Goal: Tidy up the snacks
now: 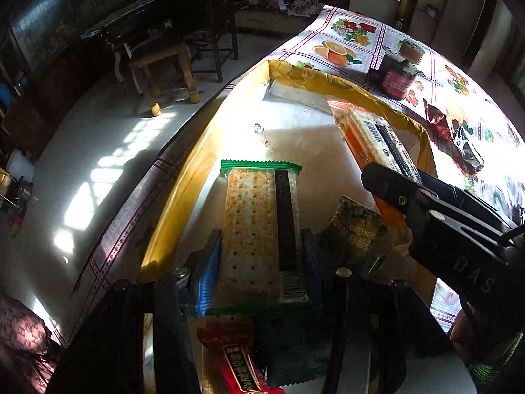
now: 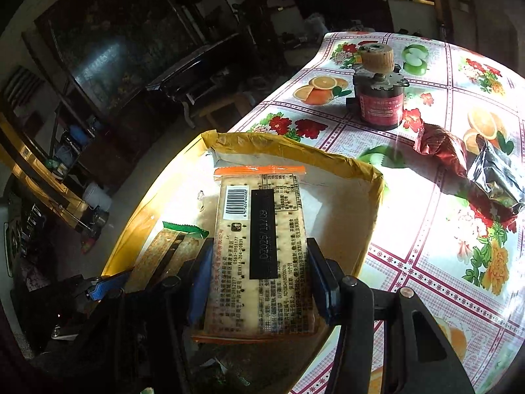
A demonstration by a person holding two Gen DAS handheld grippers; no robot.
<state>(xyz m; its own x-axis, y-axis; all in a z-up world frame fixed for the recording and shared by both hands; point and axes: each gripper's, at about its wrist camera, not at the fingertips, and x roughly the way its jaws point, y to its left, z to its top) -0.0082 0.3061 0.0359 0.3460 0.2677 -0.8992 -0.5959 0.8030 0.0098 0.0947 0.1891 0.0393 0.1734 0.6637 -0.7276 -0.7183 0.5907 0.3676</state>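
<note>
- Floral-cloth table (image 2: 436, 262) carries a yellow-rimmed box (image 2: 328, 159) at its near-left edge.
- Left tongs (image 1: 259, 256) clamp the green cracker pack (image 1: 256, 223); right tongs (image 2: 259, 275) clamp the orange cracker pack (image 2: 262, 249).
- Both packs hang over the box floor, long axes toward its far rim, side by side.

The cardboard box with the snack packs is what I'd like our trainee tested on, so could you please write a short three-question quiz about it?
1. True or false: the left gripper grips the green-edged cracker pack over the cardboard box.
2. Which pack sits between the right gripper's fingers? A) the orange-edged cracker pack B) the red-labelled jar C) the crumpled foil wrapper
3. Fill in: the jar stands ____ the box, on the flowered tablecloth.

Key
1. True; its fingers clamp the pack's long sides.
2. A; the barcode side faces the camera.
3. Outside; the wrapper also lies there.
</note>
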